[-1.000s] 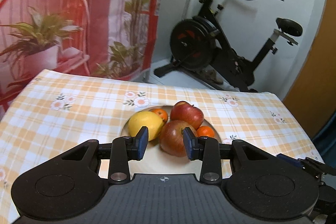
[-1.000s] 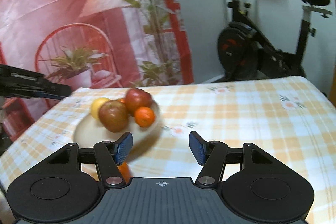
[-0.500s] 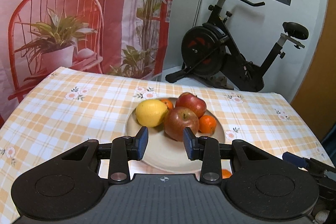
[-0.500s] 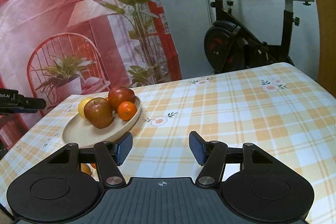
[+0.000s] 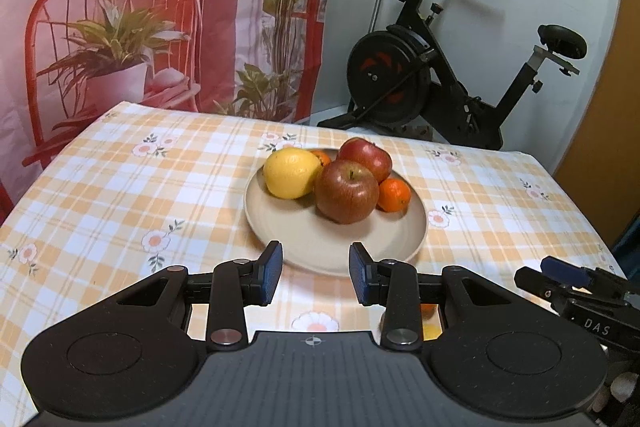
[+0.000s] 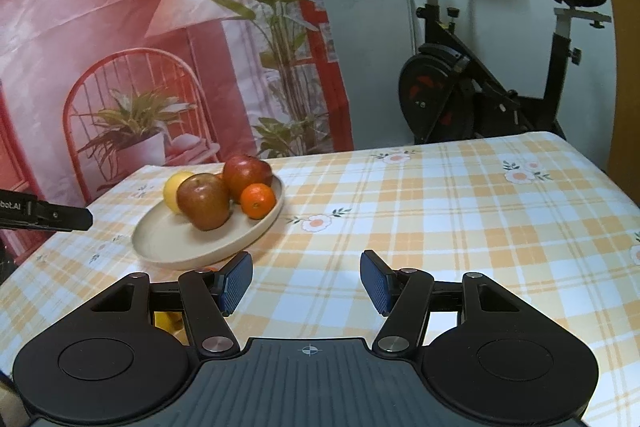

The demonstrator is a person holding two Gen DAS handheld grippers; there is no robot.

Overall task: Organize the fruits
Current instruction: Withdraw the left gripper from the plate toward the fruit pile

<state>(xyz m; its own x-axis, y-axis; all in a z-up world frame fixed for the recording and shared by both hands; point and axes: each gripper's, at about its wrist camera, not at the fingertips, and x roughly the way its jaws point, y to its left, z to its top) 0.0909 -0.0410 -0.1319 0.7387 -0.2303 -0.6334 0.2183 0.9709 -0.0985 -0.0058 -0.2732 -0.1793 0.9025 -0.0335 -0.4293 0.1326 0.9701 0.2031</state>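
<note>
Checked orange-and-white tablecloth (image 5: pixel 120 187) with flower prints covers the table; behind it hang a red printed backdrop (image 5: pixel 120 7) and, further right, stands a black exercise bike (image 5: pixel 420 75). Left gripper (image 5: pixel 316 273) hovers just short of the plate's near rim, fingers apart, holding nothing. Beige plate (image 5: pixel 312 247) carries a lemon (image 5: pixel 290 173), two red apples (image 5: pixel 346 193) touching each other, and a small orange (image 5: pixel 394 195) at the right. Right gripper (image 6: pixel 306 283) hangs over bare cloth to the right of the plate, fingers wide apart and empty. Orange and yellow fruit partly shows beneath both grippers; kind cannot be told.
</note>
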